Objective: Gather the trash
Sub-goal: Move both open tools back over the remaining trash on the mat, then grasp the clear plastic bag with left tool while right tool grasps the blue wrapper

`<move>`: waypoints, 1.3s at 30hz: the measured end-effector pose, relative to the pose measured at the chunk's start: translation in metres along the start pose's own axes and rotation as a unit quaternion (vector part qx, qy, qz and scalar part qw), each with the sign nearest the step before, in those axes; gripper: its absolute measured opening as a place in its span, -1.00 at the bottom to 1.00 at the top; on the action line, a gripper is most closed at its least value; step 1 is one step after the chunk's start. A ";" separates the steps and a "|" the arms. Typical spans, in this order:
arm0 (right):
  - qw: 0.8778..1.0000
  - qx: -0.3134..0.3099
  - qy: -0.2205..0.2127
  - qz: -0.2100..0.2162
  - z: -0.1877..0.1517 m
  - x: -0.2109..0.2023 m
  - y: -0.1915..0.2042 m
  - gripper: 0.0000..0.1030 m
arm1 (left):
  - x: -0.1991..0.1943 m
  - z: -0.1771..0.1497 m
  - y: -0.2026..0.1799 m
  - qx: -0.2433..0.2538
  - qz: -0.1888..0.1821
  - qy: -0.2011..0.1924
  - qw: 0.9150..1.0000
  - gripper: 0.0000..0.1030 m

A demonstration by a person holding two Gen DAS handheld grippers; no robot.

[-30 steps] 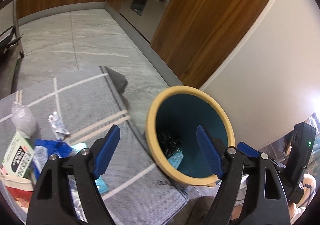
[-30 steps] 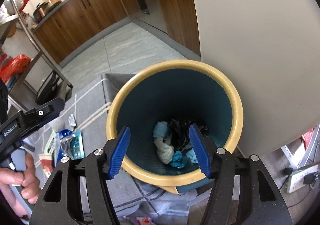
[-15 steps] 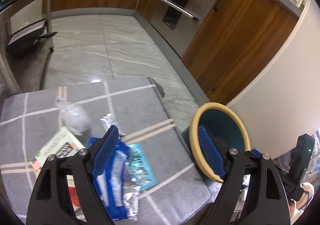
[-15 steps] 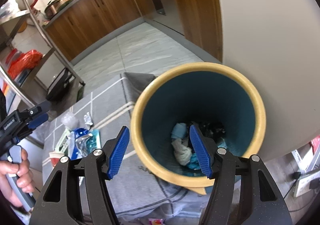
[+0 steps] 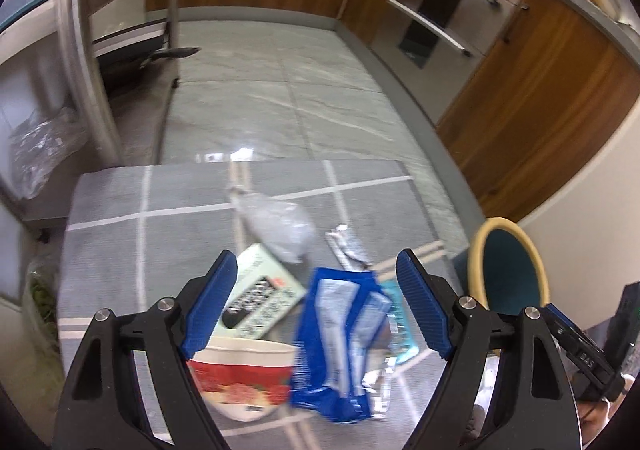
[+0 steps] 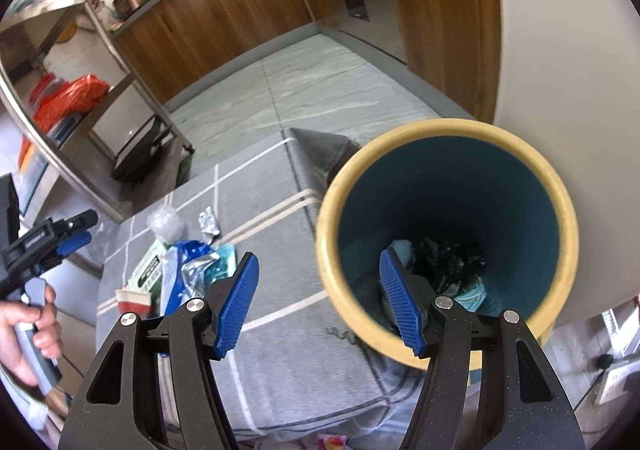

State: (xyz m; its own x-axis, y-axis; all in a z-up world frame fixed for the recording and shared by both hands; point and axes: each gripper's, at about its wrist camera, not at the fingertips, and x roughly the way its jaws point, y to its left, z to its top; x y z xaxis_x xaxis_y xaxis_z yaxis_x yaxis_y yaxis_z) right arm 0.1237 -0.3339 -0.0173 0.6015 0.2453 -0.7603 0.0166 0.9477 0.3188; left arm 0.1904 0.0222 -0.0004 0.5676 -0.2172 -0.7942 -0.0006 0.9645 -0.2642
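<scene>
A teal bin with a yellow rim [image 6: 448, 234] stands on the grey rug's right end and holds dark and pale scraps; it also shows in the left wrist view [image 5: 508, 270]. A trash pile lies on the rug: a blue wrapper [image 5: 344, 342], a red and white cup [image 5: 240, 378], a pale green carton [image 5: 260, 298], a clear bag [image 5: 280, 226], a silver wrapper [image 5: 348, 250] and a teal packet [image 5: 400, 330]. My left gripper [image 5: 316, 310] is open and empty above the pile. My right gripper [image 6: 320, 302] is open and empty, beside the bin's rim.
The grey rug [image 5: 168, 234] with white lines lies on a grey tiled floor [image 5: 280, 89]. A steel shelf rack [image 5: 84, 49] stands at the left. Wooden cabinets and an oven [image 5: 440, 9] line the back. A white wall [image 6: 560, 49] is behind the bin.
My left gripper has swung left from the bin to above the trash pile. My right gripper has drifted left, off the bin's centre. Both stay open.
</scene>
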 end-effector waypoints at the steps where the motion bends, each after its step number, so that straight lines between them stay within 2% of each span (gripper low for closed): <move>1: 1.000 -0.002 0.002 0.002 0.000 0.001 0.003 0.27 | 0.002 0.002 0.007 -0.006 0.004 0.002 1.000 0.56; 7: 1.000 -0.020 0.012 0.010 -0.003 0.012 0.019 0.35 | 0.029 0.012 0.029 -0.022 0.009 0.022 0.999 0.56; 15: 0.999 -0.033 0.028 0.009 -0.008 0.026 0.031 0.35 | 0.088 0.022 0.020 -0.026 0.014 0.062 0.998 0.52; 18: 0.999 -0.037 0.035 0.011 -0.010 0.032 0.035 0.35 | 0.111 0.021 0.013 -0.016 0.022 0.086 0.996 0.26; 19: 0.998 -0.040 0.038 0.012 -0.011 0.034 0.038 0.35 | 0.114 0.020 0.011 -0.014 0.022 0.091 0.996 0.07; 21: 0.998 -0.047 0.044 0.015 -0.014 0.039 0.043 0.35 | 0.122 0.018 0.009 -0.014 0.022 0.103 0.994 -0.16; 22: 0.997 -0.051 0.047 0.017 -0.015 0.041 0.047 0.35 | 0.124 0.017 0.009 -0.013 0.022 0.107 0.994 -0.43; 23: 0.997 -0.054 0.049 0.018 -0.017 0.042 0.050 0.35 | 0.123 0.017 0.009 -0.010 0.025 0.107 0.994 -0.56; 26: 0.996 -0.063 0.058 0.028 -0.022 0.048 0.060 0.35 | 0.115 0.019 0.013 -0.015 0.020 0.097 0.995 -0.75; 39: 0.989 -0.092 0.081 0.082 -0.032 0.081 0.106 0.35 | 0.046 0.031 0.016 -0.038 -0.024 0.026 0.999 -0.78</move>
State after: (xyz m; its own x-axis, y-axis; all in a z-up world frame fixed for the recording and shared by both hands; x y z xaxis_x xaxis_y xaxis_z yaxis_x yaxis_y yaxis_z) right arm 0.1485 -0.2075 -0.0629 0.4473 0.4137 -0.7930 -0.2245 0.9102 0.3482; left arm 0.2420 0.0321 -0.0245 0.5244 -0.2726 -0.8066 -0.0375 0.9391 -0.3417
